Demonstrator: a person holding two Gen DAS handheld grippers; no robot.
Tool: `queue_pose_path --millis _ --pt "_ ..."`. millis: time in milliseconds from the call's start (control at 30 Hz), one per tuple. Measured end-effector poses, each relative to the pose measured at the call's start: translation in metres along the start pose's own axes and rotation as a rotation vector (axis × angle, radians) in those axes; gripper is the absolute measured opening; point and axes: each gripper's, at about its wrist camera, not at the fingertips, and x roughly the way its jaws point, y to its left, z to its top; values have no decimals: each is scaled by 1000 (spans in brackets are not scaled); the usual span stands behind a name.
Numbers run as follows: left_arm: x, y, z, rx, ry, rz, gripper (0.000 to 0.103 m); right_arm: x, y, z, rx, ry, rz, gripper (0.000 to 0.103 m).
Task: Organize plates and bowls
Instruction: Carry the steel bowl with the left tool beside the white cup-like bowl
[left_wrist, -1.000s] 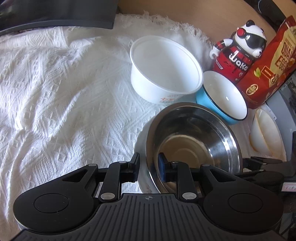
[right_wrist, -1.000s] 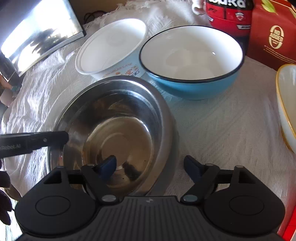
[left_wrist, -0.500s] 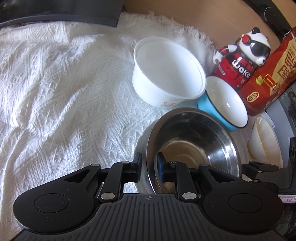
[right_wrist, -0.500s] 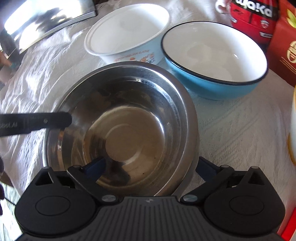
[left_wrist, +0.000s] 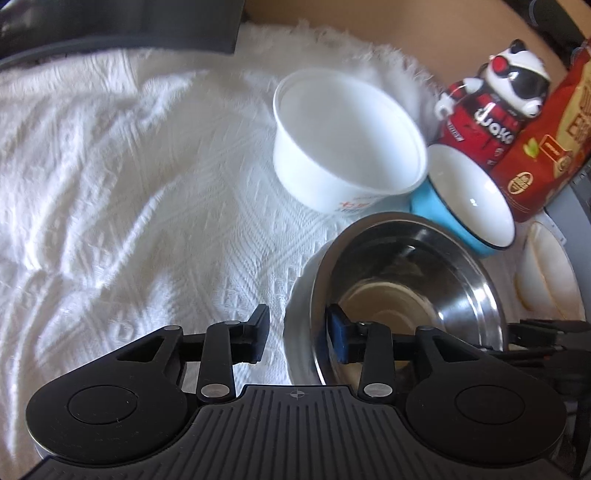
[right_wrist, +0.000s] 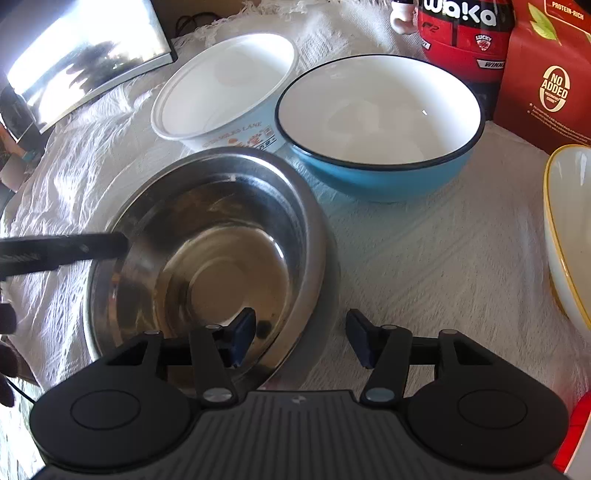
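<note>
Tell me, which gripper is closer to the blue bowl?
Right. The right gripper straddles the steel bowl's rim on the blue bowl's side; the left gripper straddles the far rim.

Both grippers' jaws parted, angled downward.

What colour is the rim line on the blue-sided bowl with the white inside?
Black: a thin dark line rings the blue-sided bowl, clearest in the right wrist view.
</note>
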Motion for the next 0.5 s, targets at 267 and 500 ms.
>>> queue_pose_path --millis 267,500 --pt "20 2 1 -45 14 -62 44 9 13 8 -11 0 -19 53" --pt "-3 18 7 -53 28 -20 44 5 25 10 36 -22 -19 53"
